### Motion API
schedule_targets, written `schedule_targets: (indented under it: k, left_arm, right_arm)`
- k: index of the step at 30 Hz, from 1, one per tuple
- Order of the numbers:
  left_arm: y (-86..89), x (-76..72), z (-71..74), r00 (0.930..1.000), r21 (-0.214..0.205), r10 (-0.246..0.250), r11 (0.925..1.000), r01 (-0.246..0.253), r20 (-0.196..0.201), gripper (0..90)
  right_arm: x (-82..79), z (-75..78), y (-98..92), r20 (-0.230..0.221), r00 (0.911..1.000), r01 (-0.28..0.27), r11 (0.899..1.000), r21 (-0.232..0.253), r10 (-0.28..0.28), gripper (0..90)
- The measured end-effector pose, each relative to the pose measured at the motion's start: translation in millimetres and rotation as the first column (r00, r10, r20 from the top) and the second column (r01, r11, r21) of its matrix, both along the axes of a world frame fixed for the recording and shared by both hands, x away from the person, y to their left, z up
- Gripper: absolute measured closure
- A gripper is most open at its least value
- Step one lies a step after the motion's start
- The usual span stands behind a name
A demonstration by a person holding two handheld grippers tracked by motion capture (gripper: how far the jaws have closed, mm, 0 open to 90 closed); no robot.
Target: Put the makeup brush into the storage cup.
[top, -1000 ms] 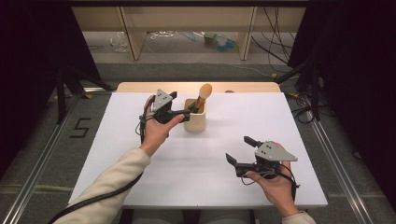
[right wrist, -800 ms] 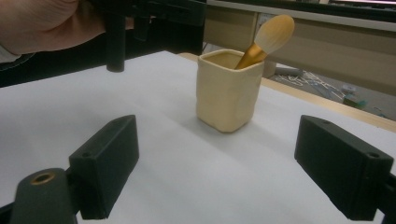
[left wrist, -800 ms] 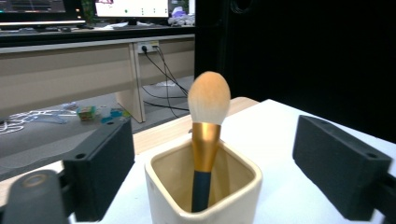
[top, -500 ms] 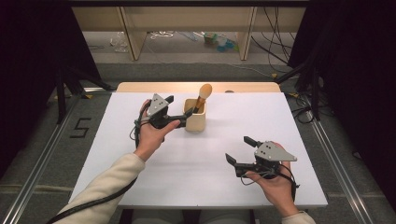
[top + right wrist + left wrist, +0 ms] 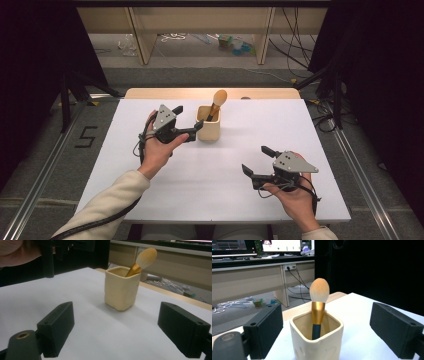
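A cream square cup [image 5: 209, 129] stands at the back middle of the white table [image 5: 215, 175]. A makeup brush [image 5: 217, 103] with a gold ferrule and pale bristles leans inside it, head up. My left gripper [image 5: 188, 121] is open just left of the cup, its jaws pointing at it; in the left gripper view the cup [image 5: 317, 337] and brush [image 5: 318, 302] sit between the spread jaws. My right gripper [image 5: 256, 161] is open near the front right, well apart from the cup [image 5: 121, 288], with nothing between its jaws.
A wooden strip [image 5: 210, 93] runs along the table's far edge. Beyond it are desk legs, cables and small items on the floor [image 5: 235, 45]. Dark curtains stand at both sides. A floor mark "5" [image 5: 86, 136] lies to the left.
My left gripper has drawn back a little to the left and toward me, away from the brush, which stays in the cup. The right gripper has not moved.
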State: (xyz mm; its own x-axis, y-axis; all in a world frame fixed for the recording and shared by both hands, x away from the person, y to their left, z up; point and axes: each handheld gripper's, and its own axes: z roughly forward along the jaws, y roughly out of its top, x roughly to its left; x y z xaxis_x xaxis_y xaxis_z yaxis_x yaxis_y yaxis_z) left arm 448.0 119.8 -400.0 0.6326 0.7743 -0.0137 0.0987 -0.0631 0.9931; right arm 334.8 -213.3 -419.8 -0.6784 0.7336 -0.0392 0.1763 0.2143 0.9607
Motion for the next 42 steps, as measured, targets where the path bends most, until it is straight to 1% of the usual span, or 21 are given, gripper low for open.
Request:
schedule_targets:
  k: [1,2,9,10,11,13,15,16,19,20,22,24,25,26,27,28,31,32,40,41,42]
  left_arm:
    - [0.0,0.0,0.0,1.0,0.0,0.0,1.0,0.0,0.0,10.8]
    - [1.6,-2.6,1.1,1.0,0.006,-0.003,1.0,0.003,0.006,10.8]
    - [5.1,-12.9,3.8,0.9999,0.002,-0.014,0.9999,0.014,0.008,10.9]
    - [6.7,-16.2,3.9,0.9999,-0.011,-0.014,0.9998,0.014,0.007,10.9]
    - [6.7,-16.2,3.9,0.9999,-0.011,-0.014,0.9998,0.014,0.007,10.9]
    - [9.6,-21.8,3.6,0.9995,-0.036,-0.028,0.999,0.028,-0.012,10.9]
    - [10.8,-23.1,3.9,0.9995,-0.028,-0.031,0.9991,0.031,-0.004,10.9]
    - [21.6,-16.1,9.1,0.9912,0.129,-0.045,0.9913,0.028,0.125,10.9]
    - [24.5,-20.9,9.6,0.991,0.125,-0.046,0.9917,0.03,0.125,10.8]
    - [25.6,-22.7,9.8,0.9912,0.124,-0.046,0.9918,0.03,0.124,10.8]
    - [28.1,-26.3,10.1,0.9912,0.12,-0.046,0.9923,0.031,0.125,10.8]
    - [30.9,-31.8,10.4,0.9911,0.112,-0.047,0.9931,0.033,0.124,10.8]
    - [30.9,-31.8,10.4,0.9911,0.112,-0.047,0.9931,0.033,0.124,10.8]
    - [31.4,-33.7,10.6,0.991,0.109,-0.047,0.9935,0.033,0.125,10.8]
    - [31.8,-35.5,10.8,0.9913,0.106,-0.047,0.9938,0.034,0.123,10.8]
    - [32.2,-39.0,11.2,0.9915,0.094,-0.046,0.9949,0.034,0.122,10.8]
    - [33.0,-42.4,11.5,0.9919,0.089,-0.045,0.9954,0.034,0.119,10.8]
    - [35.9,-43.4,12.4,0.988,0.104,-0.077,0.9925,0.063,0.134,10.7]
    - [49.4,-57.3,11.3,0.9873,0.092,-0.082,0.9933,0.07,0.136,10.8]
    - [49.4,-57.3,11.3,0.9873,0.092,-0.082,0.9933,0.07,0.136,10.8]
    - [52.2,-61.9,10.4,0.9914,0.064,-0.047,0.9972,0.039,0.122,10.9]
  right_arm:
    - [0.0,0.0,0.0,0.0,1.0,0.0,1.0,0.0,0.0,14.7]
    - [1.2,0.0,-0.4,0.021,0.9998,0.001,1.0,-0.007,-0.001,14.7]
    - [1.3,0.1,-0.7,0.015,0.9999,-0.001,1.0,-0.01,0.002,14.7]
    - [0.5,0.3,-0.5,0.003,1.0,-0.001,1.0,-0.005,0.001,14.7]
    - [0.5,0.3,-0.5,0.003,1.0,-0.001,1.0,-0.005,0.001,14.7]
    - [1.3,0.1,-0.8,0.014,0.9999,0.001,1.0,-0.008,-0.001,14.7]
    - [1.3,0.0,-0.8,0.014,0.9999,0.001,1.0,-0.008,-0.001,14.7]
    - [1.3,0.1,-0.7,0.014,0.9999,0.001,1.0,-0.008,-0.001,14.7]
    - [-0.2,0.3,-0.2,-0.003,1.0,0.003,1.0,0.001,-0.003,14.7]
    - [1.1,0.4,-0.7,0.021,0.9998,0.006,1.0,-0.002,-0.006,14.7]
    - [1.3,0.3,-0.8,0.02,0.9998,0.006,1.0,-0.002,-0.006,14.7]
    - [0.1,0.3,-0.5,-0.006,1.0,0.0,1.0,0.0,0.0,14.7]
    - [0.1,0.3,-0.5,-0.006,1.0,0.0,1.0,0.0,0.0,14.7]
    - [1.3,0.4,-1.0,0.016,0.9999,0.001,1.0,-0.005,-0.001,14.7]
    - [1.3,0.3,-0.7,0.02,0.9998,0.004,1.0,-0.001,-0.004,14.7]
    - [0.2,0.5,-0.9,-0.005,1.0,-0.001,1.0,0.001,0.001,14.7]
    - [1.4,0.5,-1.8,0.015,0.9999,0.003,1.0,-0.006,-0.003,14.7]
    - [1.5,0.3,-1.5,0.02,0.9998,0.006,1.0,-0.001,-0.006,14.7]
    - [0.8,1.1,-1.9,0.017,0.9999,0.005,1.0,-0.001,-0.005,14.7]
    - [0.8,1.1,-1.9,0.017,0.9999,0.005,1.0,-0.001,-0.005,14.7]
    - [0.7,1.3,-1.9,0.014,0.9999,0.001,1.0,-0.006,0.0,14.7]
